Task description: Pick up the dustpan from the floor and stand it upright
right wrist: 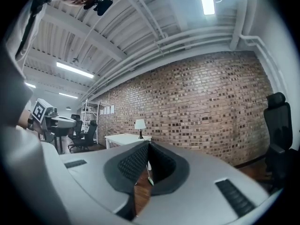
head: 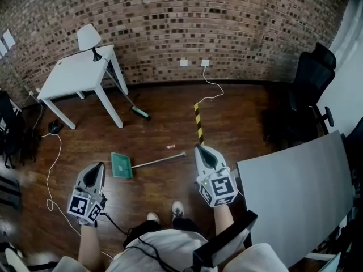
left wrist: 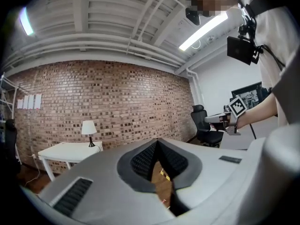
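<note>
The green dustpan [head: 121, 165] lies flat on the wooden floor, its long grey handle [head: 159, 160] running out to the right. My left gripper [head: 101, 164] is held level just left of the pan and above it, its jaws together and empty. My right gripper [head: 198, 147] hovers by the handle's far end, also shut on nothing. In the left gripper view the left gripper's pads [left wrist: 157, 143] meet at the tip. The right gripper's pads [right wrist: 148, 144] do the same in the right gripper view. Neither gripper touches the dustpan.
A broom [head: 122, 92] leans against a white table [head: 76, 72] with a lamp [head: 89, 38] by the brick wall. A yellow-black strip [head: 198, 123] and a small red scrap [head: 171, 147] lie on the floor. A grey desk [head: 300, 191] and a black chair [head: 309, 78] stand at the right, and cables [head: 54, 152] trail at the left.
</note>
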A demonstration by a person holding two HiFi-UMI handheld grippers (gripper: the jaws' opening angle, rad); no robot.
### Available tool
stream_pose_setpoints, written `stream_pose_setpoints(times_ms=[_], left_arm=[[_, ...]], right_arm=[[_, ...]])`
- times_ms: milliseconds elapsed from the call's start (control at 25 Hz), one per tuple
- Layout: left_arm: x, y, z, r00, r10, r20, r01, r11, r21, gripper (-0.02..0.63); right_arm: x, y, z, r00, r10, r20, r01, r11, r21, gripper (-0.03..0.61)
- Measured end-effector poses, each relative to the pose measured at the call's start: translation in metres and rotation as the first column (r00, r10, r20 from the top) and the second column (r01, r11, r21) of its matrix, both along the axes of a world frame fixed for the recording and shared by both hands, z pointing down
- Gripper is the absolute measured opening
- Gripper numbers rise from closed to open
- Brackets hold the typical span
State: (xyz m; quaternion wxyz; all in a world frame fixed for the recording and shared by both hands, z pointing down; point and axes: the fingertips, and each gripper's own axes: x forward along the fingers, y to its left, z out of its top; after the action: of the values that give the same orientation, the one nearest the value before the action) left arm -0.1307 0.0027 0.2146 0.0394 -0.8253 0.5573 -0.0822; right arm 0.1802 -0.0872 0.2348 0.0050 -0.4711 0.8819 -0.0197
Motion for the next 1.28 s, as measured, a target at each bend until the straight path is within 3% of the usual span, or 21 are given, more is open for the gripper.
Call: stream_pose_setpoints(times_ms=[280,760,880,1000,1280], left_arm=[[-0.017,-0.024,0.019,0.999,0.031,-0.024,-0.032,0.999,-0.023,0.002],[-0.049,-0.043,0.011,0.997,0.077,-0.020,-0.077,0.997,-0.005,0.002],[-0.056,-0.048,0.011,0.996,0.087,-0.024,-0.087,0.996,-0.006,0.002],[-0.066,-0.053,0.013,0.995,0.096,-0.033,-0.096,0.995,-0.011,0.002],[-0.080,-0.065,0.034,0.982,0.189,-0.028,-0.190,0.981,-0.041,0.002]], right_arm=[[-0.018,-0.013,0.010,0.998,0.030,-0.063,-0.030,1.000,0.003,-0.009],[-0.042,-0.022,0.006,0.996,0.067,-0.055,-0.068,0.997,-0.027,-0.008],[-0.047,-0.027,0.004,0.997,0.061,-0.039,-0.063,0.997,-0.043,0.020],[-0.056,-0.030,0.008,0.996,0.039,-0.083,-0.043,0.998,-0.049,0.018],[-0.077,-0.035,0.007,0.997,0.056,-0.051,-0.059,0.997,-0.057,0.018]])
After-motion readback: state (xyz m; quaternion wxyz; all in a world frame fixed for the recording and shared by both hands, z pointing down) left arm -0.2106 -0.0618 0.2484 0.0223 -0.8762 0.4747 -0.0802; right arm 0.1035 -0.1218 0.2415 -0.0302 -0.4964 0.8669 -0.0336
